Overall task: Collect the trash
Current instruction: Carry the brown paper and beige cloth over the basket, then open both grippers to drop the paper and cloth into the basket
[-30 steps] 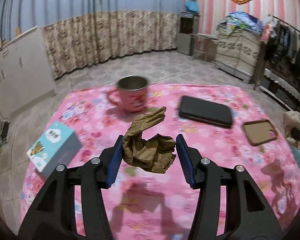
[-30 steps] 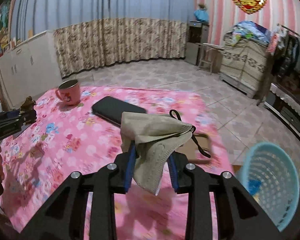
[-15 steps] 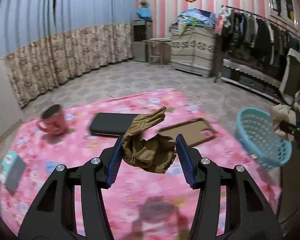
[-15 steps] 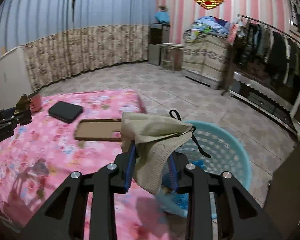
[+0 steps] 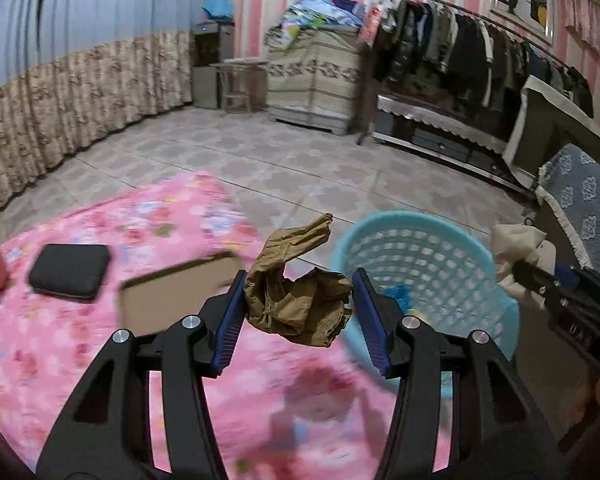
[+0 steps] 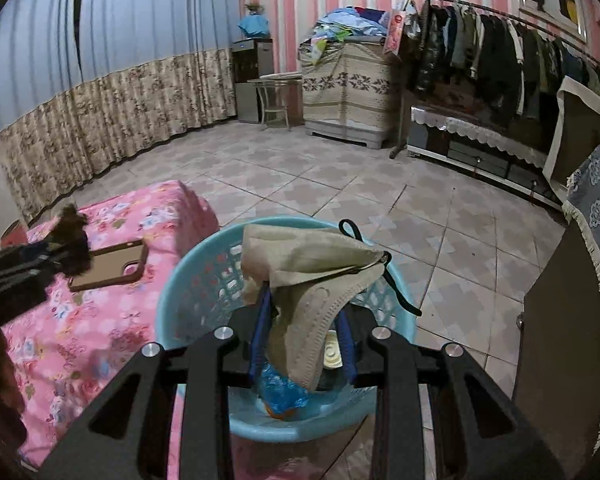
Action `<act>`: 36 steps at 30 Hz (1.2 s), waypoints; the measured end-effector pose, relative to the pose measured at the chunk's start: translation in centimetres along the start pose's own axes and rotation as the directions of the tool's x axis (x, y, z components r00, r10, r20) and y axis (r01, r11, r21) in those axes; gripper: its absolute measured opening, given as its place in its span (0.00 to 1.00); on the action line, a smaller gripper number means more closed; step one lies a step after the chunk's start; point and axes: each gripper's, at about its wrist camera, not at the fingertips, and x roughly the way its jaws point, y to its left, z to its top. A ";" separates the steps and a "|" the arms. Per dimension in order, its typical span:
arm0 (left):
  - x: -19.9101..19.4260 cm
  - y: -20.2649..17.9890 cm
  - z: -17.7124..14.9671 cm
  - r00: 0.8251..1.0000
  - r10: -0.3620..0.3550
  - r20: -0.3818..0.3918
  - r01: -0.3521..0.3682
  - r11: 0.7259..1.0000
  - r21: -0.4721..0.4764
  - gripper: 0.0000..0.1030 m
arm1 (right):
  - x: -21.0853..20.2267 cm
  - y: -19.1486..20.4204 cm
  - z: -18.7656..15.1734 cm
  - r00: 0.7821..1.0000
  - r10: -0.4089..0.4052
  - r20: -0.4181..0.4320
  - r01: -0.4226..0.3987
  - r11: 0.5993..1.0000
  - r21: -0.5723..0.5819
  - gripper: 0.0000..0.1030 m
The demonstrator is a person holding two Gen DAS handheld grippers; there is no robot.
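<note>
- Between the blue-padded fingers of the left gripper [image 5: 298,312] sits a crumpled brown paper wad [image 5: 296,296], pinched at both sides with the fingers about half apart; a twisted tail of it sticks up toward the far right.
- Right gripper [image 6: 302,336]: fingers narrowed on a beige face mask [image 6: 312,280], which drapes over and down between them, its black ear loop [image 6: 396,280] trailing to the right.
- Directly under the mask stands a light blue basket [image 6: 188,280] on the tiled floor [image 6: 340,184]; blue plastic scrap [image 6: 280,392] and other bits lie at its bottom.
- Seen from the left wrist, the basket [image 5: 420,256] lies just right of and beyond the wad, beside the pink floral surface [image 5: 100,360].
- On that surface, left of the wad, rest a tan phone case [image 5: 172,296] and, further left, a black pouch [image 5: 70,266].
</note>
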 end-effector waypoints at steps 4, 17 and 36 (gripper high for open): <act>2.6 -3.0 0.3 0.999 -0.032 -0.034 0.033 0.999 0.032 0.50 | 0.9 -1.5 -0.1 1.000 -0.020 -0.013 0.020 1.000 0.019 0.29; 4.8 -4.9 1.8 0.997 -0.070 -0.028 0.072 0.996 0.054 0.77 | 2.7 -3.5 -0.6 0.998 -0.041 -0.049 0.044 0.998 0.053 0.29; -1.6 2.3 0.6 0.982 0.158 0.105 -0.162 0.987 0.025 0.95 | 5.4 0.4 0.0 0.999 0.012 -0.048 -0.011 1.000 0.020 0.58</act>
